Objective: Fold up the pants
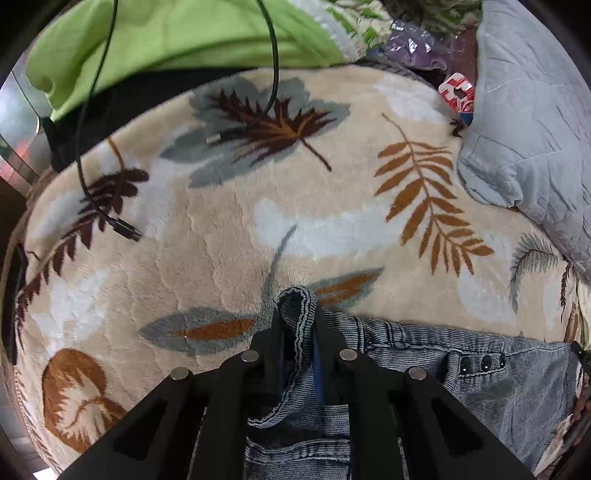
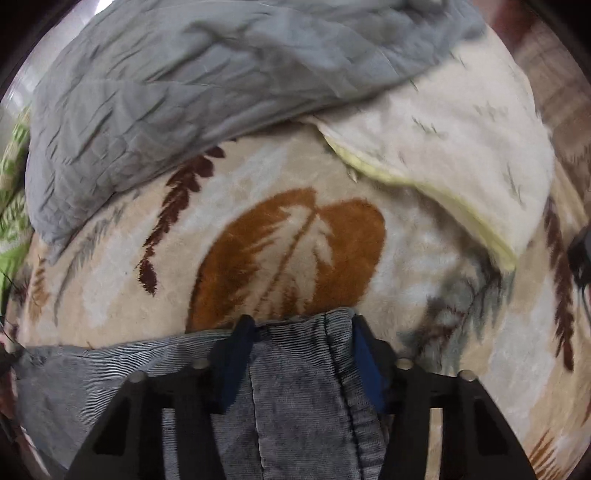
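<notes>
Both grippers are down on the pants (image 1: 480, 373), grey-blue washed denim lying on a beige fleece blanket (image 1: 221, 229) printed with brown, rust and grey leaves. Left gripper (image 1: 297, 325) first: its jaws are pinched tight together on a stitched edge of the denim, and a loop of that hem pokes up past the fingertips. From there the waistband runs off to the right of the left wrist view, showing 3 dark buttons (image 1: 484, 362) in a row. Over to the right gripper (image 2: 301, 328): its blue-padded jaws stand a fair way apart with a thick fold of the denim and its dark seam bunched between them, the pads (image 2: 236, 354) hard against the cloth on both sides. The rest of the pants spreads away to the left in the right wrist view, flat on the blanket. Around the scene, a grey quilted pillow (image 1: 535, 129) sits at the blanket's far right edge, a lime-green cloth (image 1: 177, 33) lies at the far side, and 2 black cables (image 1: 92, 184) trail down onto the fleece.
</notes>
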A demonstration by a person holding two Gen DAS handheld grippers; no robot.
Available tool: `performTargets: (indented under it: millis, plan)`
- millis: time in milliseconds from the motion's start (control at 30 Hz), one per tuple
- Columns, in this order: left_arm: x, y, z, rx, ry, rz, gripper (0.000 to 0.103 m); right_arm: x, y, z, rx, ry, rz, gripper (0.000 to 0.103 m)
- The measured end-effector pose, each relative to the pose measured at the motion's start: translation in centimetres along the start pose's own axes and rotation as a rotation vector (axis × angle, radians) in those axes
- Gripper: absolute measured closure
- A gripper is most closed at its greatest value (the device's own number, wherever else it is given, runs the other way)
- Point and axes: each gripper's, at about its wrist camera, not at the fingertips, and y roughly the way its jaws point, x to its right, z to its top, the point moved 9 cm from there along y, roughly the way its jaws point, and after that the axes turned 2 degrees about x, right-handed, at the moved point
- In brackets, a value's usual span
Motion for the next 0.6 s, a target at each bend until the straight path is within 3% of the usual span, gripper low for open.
performTargets:
  millis: [33, 200, 433, 600]
  plan:
    - [0.0, -0.6, 0.2, 0.016, -0.005, -0.006, 0.092, -0.3, -0.4, 0.1, 0.002, -0.002, 0.007, 0.080]
    - [-0.6, -4.5, 1.2, 0.084, -0.060, -0.082, 0.092, -1.2, -5.0, 1.7, 0.108, -0.035, -0.003, 0.082]
    - [-2.9, -12.6, 0.7, 0.235, -0.118, -0.221, 0.092, -2.4, -14.7, 4.2, 0.365, 0.043, 0.100, 0.082]
    - [-4.5, -17.7, -3.1, 0.299, -0.124, -0.293, 0.092, -1.7, -18.6, 0.8, 0.390, 0.034, 0.120, 0.082]
